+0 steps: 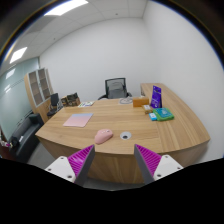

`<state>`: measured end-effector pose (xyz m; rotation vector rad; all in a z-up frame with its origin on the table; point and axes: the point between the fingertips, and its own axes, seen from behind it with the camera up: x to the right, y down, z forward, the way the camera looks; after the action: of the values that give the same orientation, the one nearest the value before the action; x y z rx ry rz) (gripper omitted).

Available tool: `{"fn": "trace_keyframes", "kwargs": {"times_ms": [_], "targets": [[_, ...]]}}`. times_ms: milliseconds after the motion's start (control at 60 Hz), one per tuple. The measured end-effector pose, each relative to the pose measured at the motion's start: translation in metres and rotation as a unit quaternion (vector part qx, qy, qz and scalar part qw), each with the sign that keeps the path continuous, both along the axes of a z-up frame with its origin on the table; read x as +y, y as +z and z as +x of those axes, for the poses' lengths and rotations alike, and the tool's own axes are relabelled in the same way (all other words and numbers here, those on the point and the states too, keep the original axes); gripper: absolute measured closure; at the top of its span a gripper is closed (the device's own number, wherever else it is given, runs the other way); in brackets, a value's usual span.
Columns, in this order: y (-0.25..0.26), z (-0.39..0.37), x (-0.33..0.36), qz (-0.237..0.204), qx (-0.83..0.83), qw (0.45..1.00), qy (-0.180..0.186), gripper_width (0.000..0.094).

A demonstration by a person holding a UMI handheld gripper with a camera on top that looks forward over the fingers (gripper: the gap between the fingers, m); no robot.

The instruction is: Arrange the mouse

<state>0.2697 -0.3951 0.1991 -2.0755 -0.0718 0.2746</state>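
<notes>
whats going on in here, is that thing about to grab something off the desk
A person holds a handheld gripper above the near edge of a wooden desk, its fingers open and holding nothing. A pink mouse sits on the desk just ahead of the fingers, untouched, with a pink mat lying beyond it.

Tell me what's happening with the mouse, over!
Gripper open, empty, off the desk. Pink mouse sits on desk beyond fingers, near pink mat. Nothing in the way.

Gripper (114,160) fingers cut off at base by view's lower border; only pad ends show. Pink object on desk (70,145), likely mouse (103,136), too small to confirm. Items by purple box (156,96) too small to identify
</notes>
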Motion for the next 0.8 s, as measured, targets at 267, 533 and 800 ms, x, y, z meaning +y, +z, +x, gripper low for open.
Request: {"fn": "trace_keyframes", "kwargs": {"times_ms": [267,533,800], "targets": [[-0.045,-0.098,0.042,0.013,0.009,1.0,-0.022,0.011],[-0.085,-0.164,0.101,0.031,0.015,0.999,-0.03,0.011],[-0.174,-0.151,0.19,-0.01,-0.018,0.999,-0.04,0.0111]]}}
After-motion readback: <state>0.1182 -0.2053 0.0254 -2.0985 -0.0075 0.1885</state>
